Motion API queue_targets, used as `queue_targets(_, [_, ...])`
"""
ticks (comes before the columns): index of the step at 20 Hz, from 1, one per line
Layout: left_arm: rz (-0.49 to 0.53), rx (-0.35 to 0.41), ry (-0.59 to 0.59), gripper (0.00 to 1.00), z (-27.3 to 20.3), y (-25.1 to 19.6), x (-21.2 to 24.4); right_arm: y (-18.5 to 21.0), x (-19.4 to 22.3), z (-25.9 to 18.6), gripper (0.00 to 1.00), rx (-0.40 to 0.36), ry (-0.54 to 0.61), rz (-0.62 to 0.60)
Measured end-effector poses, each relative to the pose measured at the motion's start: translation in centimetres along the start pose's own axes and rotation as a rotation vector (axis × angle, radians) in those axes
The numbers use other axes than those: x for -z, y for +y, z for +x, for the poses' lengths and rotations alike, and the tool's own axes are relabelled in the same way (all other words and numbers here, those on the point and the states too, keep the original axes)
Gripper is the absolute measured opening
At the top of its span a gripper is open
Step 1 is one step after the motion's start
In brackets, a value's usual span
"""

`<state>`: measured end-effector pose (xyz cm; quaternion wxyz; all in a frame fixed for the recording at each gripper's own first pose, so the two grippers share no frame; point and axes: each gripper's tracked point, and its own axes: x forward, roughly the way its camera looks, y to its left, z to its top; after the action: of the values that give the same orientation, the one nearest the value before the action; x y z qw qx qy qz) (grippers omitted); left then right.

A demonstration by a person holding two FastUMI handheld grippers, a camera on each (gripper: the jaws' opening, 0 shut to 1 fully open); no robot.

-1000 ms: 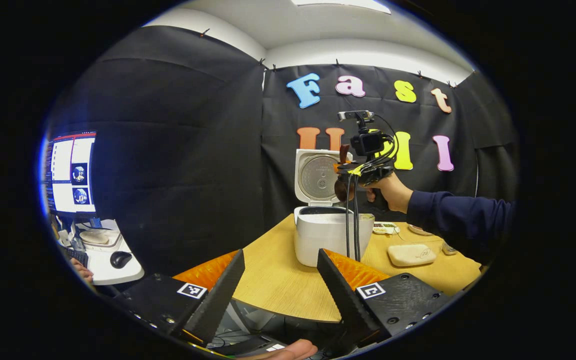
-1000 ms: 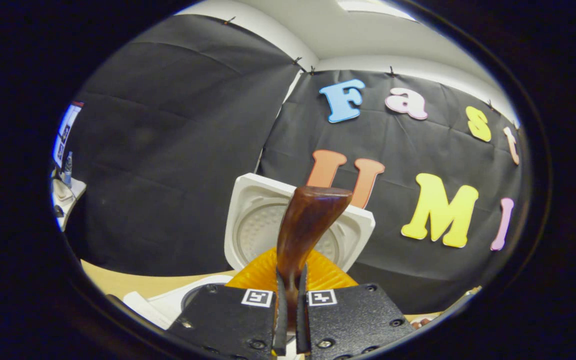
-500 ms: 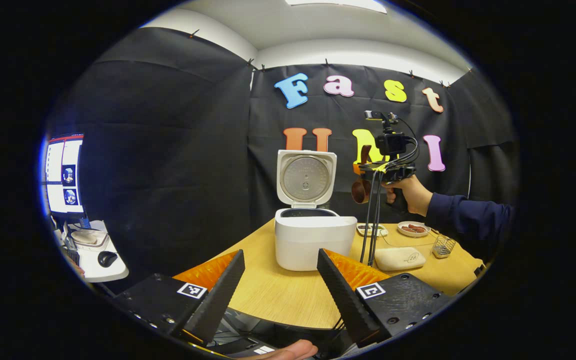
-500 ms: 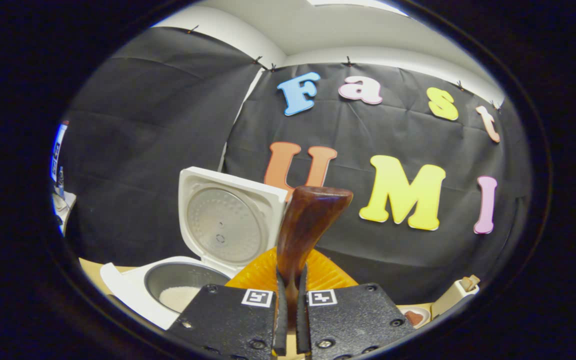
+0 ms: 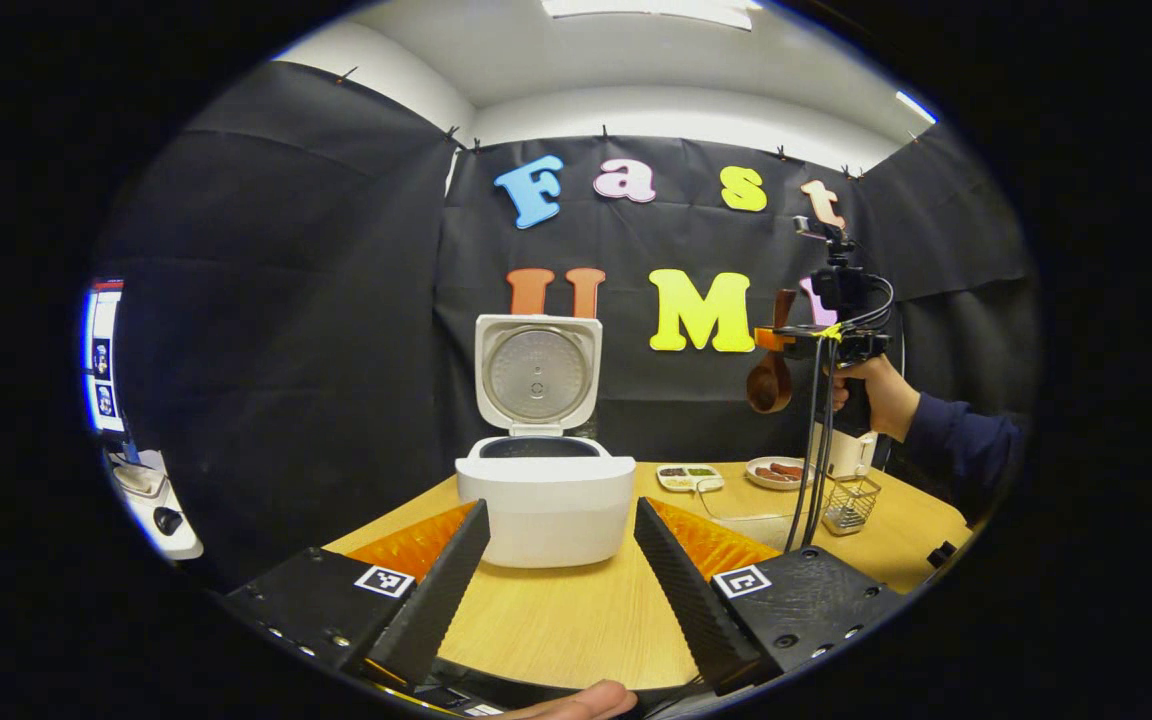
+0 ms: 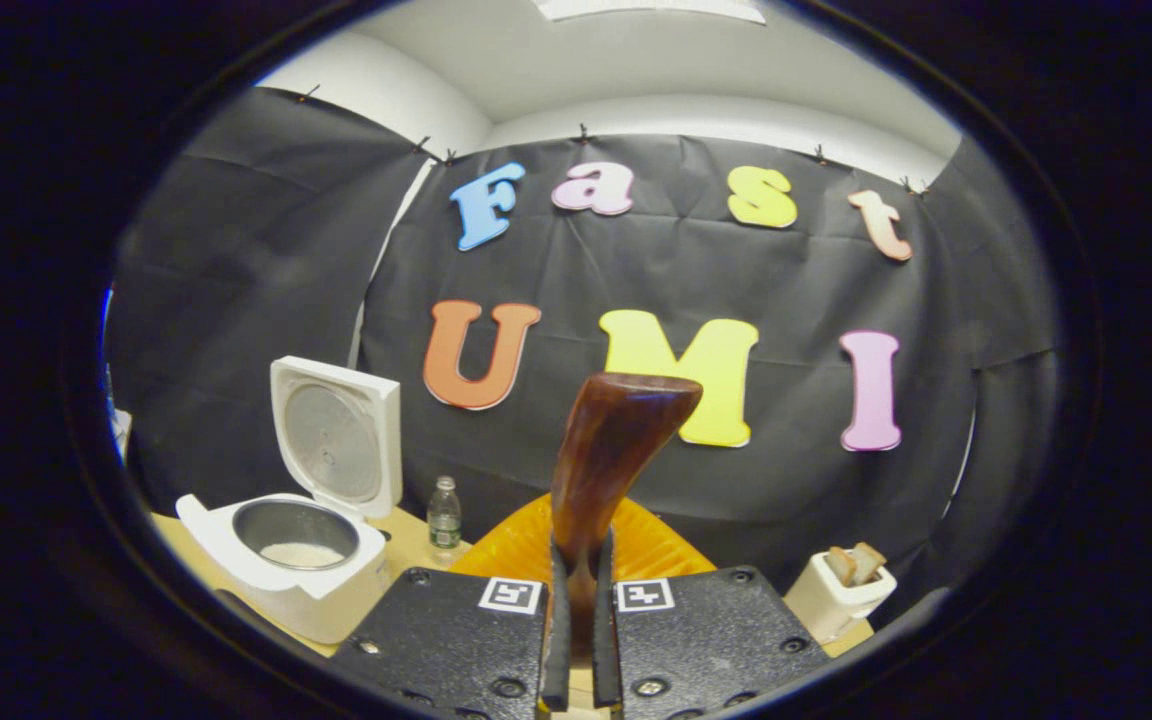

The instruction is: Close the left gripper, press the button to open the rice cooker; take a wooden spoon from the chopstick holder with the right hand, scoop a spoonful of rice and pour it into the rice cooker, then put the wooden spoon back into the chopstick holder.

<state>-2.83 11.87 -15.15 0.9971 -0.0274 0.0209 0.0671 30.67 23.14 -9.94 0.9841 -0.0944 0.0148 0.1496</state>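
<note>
The rice cooker stands open on the desk, lid up, and the right gripper view shows white rice in its pot, so the pour looks done and the step in hand is returning the wooden spoon to the chopstick holder. The right tongs are clamped on the spoon's handle, bowl hanging below them, held high above the desk's right end. The next move calls for lowering the spoon into the wire holder's narrow mouth, then releasing.

The left tongs hang spread and empty near the desk's front edge. The left gripper view gives the holder, two small dishes beside it and the hand carrying the right tongs. The right gripper view adds a water bottle behind the cooker and a white container.
</note>
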Motion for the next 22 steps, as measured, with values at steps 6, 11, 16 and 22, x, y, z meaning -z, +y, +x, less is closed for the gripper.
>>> queue_targets(6, [0.009,0.021,-0.035,0.93,2.7,-3.3,-0.8,-7.2,0.0,-3.9,0.15,0.082,0.018,0.048])
queue_targets(11, [-0.004,0.048,-0.057,0.93,4.2,-4.8,-1.0,-11.8,2.7,-5.9,0.17,0.150,0.066,0.112])
queue_targets(16, [-0.005,0.056,-0.044,0.93,5.5,-5.4,-0.5,-15.3,8.3,-6.7,0.18,0.215,0.160,0.158])
queue_targets(22, [-0.001,0.043,-0.049,0.93,5.5,-4.8,-1.3,-14.9,13.6,-7.9,0.19,0.186,0.244,0.187])
